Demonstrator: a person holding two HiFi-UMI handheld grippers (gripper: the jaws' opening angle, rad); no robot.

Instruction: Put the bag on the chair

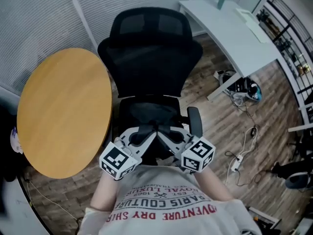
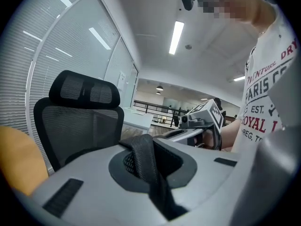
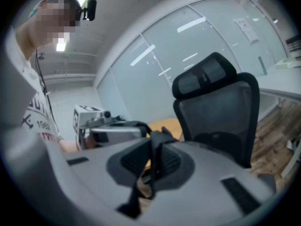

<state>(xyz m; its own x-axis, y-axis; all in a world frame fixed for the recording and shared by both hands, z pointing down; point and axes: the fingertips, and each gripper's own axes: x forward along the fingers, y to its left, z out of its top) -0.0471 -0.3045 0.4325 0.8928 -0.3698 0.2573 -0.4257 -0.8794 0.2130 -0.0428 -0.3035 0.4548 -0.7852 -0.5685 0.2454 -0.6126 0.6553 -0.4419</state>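
An office is shown. A black mesh office chair (image 1: 149,53) is seen on wood-look flooring (image 1: 210,126), flanked by a round wooden table (image 1: 63,111) and a white desk (image 1: 230,33). Glass partition walls (image 3: 188,46) and blinds (image 1: 39,18) are seen, a ceiling strip light (image 2: 177,36) is mounted overhead, and a power strip (image 1: 235,163) is left lying on the boards.

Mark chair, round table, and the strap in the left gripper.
chair (image 1: 149,26), head view, headrest mesh.
round table (image 1: 63,111), head view, middle of wooden top.
strap (image 2: 143,159), left gripper view, webbing between the shut jaws.
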